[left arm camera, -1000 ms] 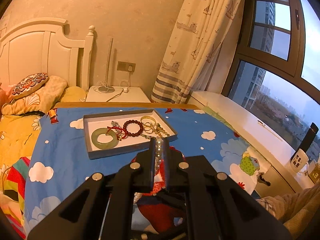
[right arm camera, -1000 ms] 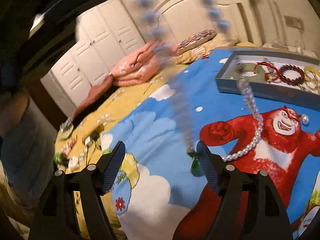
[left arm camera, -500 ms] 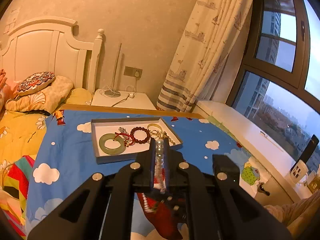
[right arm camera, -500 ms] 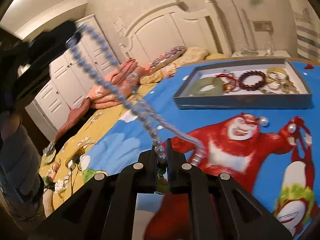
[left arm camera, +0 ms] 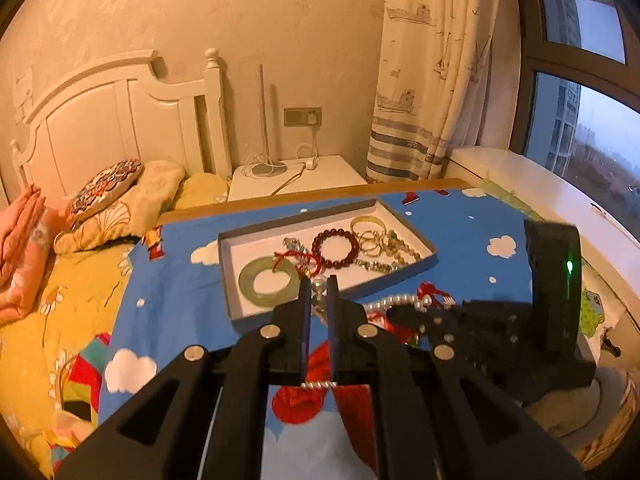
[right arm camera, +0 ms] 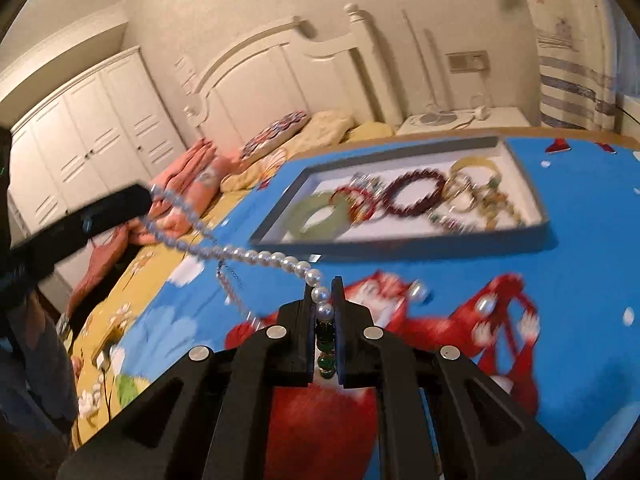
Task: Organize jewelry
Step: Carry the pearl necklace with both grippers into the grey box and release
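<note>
A white pearl necklace with green beads hangs stretched in the air between my two grippers above the blue cartoon bedspread. My right gripper is shut on one end of it, near the green beads. My left gripper is shut on the other end; its strand runs right to the right gripper's black body. Ahead lies a grey tray holding a green jade ring, a dark red bead bracelet, gold bangles and other pieces.
Two loose pearl earrings lie on the bedspread near the red bear print. A white headboard, pillows and a nightstand stand behind the tray. A window ledge runs along the right. A wardrobe stands at far left.
The right gripper closed on the necklace's lower end and lifted it toward the tray. The left gripper rose and tilted, keeping its hold. The strand is now pulled taut between them.
</note>
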The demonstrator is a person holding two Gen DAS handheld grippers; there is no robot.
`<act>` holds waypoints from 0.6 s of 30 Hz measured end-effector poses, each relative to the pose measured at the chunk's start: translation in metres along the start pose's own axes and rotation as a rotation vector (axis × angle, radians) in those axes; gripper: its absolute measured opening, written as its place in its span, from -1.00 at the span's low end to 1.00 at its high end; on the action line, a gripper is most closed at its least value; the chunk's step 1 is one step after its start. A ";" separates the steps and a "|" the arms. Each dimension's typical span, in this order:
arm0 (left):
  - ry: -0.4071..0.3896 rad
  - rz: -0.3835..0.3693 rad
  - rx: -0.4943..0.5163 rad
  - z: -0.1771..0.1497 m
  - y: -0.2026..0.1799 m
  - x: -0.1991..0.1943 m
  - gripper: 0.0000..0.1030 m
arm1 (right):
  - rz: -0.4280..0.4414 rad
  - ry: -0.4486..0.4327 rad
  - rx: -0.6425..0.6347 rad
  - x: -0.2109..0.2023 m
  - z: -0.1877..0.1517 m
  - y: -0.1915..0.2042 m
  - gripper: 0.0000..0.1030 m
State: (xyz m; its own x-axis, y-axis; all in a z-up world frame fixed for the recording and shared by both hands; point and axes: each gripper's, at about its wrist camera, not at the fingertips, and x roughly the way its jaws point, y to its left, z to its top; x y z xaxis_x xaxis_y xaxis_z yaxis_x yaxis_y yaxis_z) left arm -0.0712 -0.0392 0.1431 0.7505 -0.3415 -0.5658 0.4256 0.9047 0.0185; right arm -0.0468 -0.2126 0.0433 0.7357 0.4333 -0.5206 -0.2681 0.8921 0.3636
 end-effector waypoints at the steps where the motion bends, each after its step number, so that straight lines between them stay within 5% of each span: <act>1: -0.004 0.004 0.007 0.005 0.000 0.004 -0.86 | -0.006 -0.009 0.003 0.002 0.007 -0.002 -0.82; 18: -0.026 0.050 0.029 0.082 0.011 0.076 -0.86 | -0.150 -0.169 0.015 0.024 0.139 -0.041 -0.82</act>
State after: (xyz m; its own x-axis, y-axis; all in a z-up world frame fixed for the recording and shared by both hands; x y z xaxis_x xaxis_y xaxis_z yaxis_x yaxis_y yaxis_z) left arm 0.0319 -0.0766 0.1681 0.7837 -0.3032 -0.5422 0.4016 0.9132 0.0698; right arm 0.0688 -0.2567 0.1228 0.8607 0.2672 -0.4333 -0.1394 0.9424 0.3041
